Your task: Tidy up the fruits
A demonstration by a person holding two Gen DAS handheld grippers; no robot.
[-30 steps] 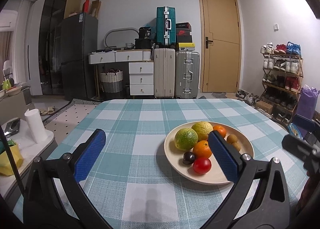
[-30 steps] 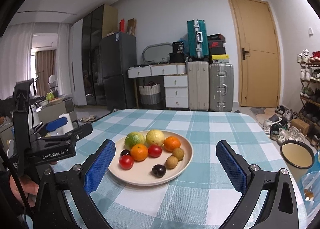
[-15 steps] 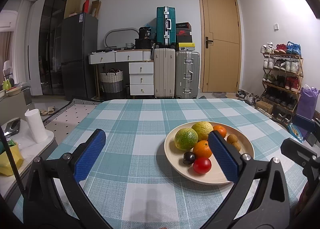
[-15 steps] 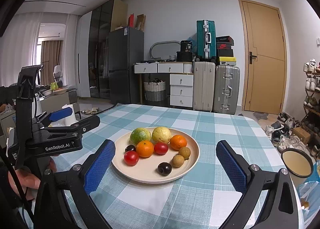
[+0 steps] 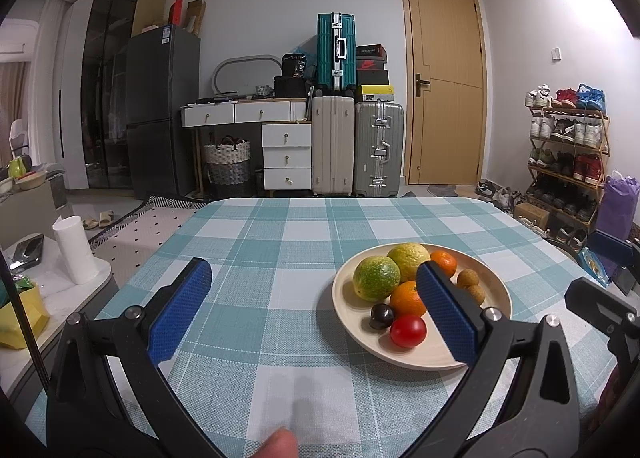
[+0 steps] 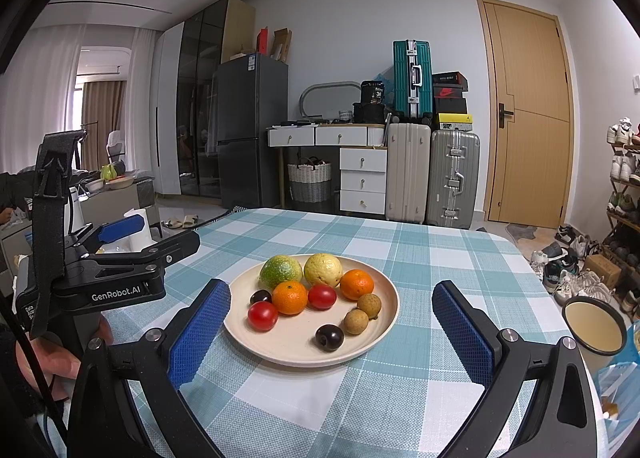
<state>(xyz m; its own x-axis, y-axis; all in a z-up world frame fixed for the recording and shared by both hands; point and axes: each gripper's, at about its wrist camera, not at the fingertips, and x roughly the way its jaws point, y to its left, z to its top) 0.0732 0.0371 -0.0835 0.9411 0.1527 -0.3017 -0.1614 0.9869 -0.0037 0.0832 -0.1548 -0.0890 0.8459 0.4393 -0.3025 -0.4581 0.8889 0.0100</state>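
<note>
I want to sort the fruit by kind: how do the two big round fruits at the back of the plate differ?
The green fruit is mottled green with pale speckles; the yellow fruit is pale yellow and bumpier. The green one lies nearer the left gripper, the yellow one beside an orange. Both look alike in size and rest touching on the plate.

tablecloth (image 6: 420,254): teal-white check | plate (image 6: 386,322): cream | suitcase (image 6: 412,78): teal

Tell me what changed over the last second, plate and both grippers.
The right gripper swung in toward the plate, which now sits lower and more central between its open fingers. Nothing was grasped or released. The left gripper stayed open and almost still; the fruits lie unchanged on the plate.
</note>
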